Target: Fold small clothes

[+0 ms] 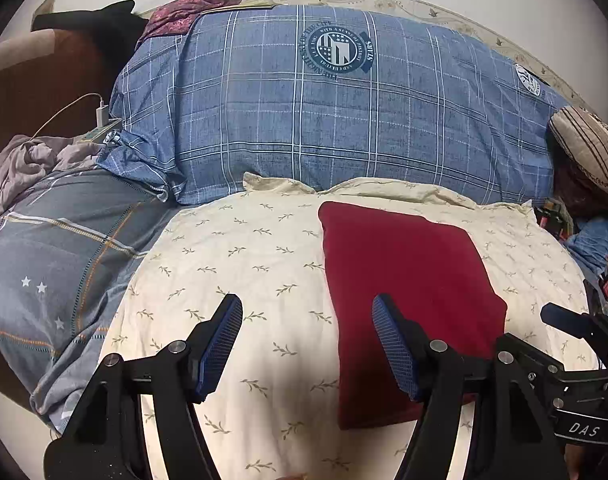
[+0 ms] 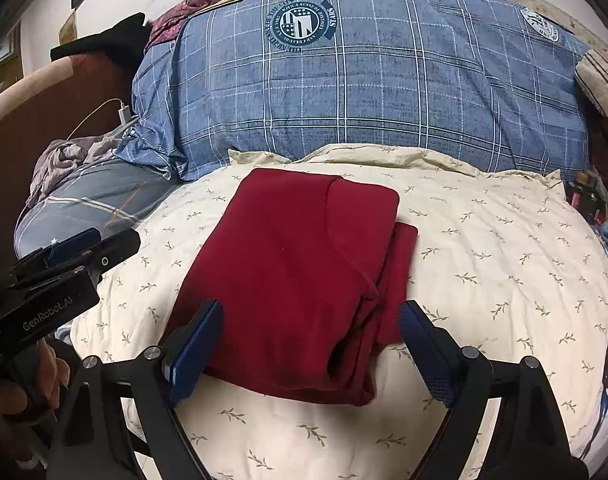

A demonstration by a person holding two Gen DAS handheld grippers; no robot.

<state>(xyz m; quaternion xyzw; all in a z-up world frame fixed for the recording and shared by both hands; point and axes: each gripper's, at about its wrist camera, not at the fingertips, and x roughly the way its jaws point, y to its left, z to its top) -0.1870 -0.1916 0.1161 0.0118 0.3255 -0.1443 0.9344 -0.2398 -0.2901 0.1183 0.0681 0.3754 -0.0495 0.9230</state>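
Lying folded, the red garment (image 2: 299,276) sits between the open right hand-held gripper (image 2: 310,340).

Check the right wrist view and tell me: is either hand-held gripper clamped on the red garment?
No. The right hand-held gripper stands open above the folded red garment, gripping nothing.

A cream pillow (image 2: 484,272) printed with small olive sprigs fills the lower middle of both views and bears the folded dark red garment (image 2: 299,280), which lies flat on it, right of centre in the left wrist view and centred in the right wrist view. Behind the pillow, across the upper frame, a blue plaid quilt (image 2: 384,80) with a round crest is bunched up. At left lies a grey bedsheet (image 1: 63,260) with stars, and crumpled grey cloth (image 1: 27,160) above it.
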